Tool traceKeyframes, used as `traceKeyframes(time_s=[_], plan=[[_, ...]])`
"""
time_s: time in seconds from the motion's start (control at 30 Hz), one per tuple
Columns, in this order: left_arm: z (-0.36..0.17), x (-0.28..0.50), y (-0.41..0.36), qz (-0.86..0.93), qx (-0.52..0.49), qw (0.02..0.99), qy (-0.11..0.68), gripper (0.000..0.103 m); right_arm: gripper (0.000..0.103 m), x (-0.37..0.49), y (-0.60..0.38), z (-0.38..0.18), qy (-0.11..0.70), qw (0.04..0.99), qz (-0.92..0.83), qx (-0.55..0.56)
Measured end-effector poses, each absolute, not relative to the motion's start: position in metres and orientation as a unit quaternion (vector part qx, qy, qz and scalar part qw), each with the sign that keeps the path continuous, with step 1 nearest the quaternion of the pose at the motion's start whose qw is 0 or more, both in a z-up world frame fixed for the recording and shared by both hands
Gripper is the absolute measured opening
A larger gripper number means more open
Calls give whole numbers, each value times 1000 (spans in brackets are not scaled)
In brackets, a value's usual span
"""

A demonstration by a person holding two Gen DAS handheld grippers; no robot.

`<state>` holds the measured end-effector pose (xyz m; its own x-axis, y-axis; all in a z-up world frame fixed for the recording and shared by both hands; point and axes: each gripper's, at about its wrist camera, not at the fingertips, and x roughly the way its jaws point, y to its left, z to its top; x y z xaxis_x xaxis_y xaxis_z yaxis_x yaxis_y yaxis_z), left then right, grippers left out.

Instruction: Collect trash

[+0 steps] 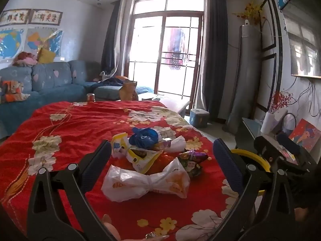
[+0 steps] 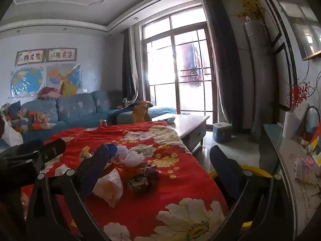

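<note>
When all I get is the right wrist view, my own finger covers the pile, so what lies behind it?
Observer: A white-and-orange plastic bag, knotted in the middle, lies nearest on the red cloth.
Operator: Anything beyond it?
Observer: A yellow-and-white wrapper, with a crumpled blue bag just behind it.
Operator: And the left gripper?
Observer: The left gripper is open, holding nothing.
</note>
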<state>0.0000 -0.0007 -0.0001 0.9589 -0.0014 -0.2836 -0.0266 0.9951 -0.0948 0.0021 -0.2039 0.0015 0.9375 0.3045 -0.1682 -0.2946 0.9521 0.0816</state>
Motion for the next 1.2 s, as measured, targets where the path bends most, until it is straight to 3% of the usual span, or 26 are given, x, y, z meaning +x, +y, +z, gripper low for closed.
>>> traceKeyframes(time_s=[1.2], plan=[[-7, -1, -8, -5, -55, 987, 149, 93, 97, 10, -198, -12, 109, 983, 149, 27]])
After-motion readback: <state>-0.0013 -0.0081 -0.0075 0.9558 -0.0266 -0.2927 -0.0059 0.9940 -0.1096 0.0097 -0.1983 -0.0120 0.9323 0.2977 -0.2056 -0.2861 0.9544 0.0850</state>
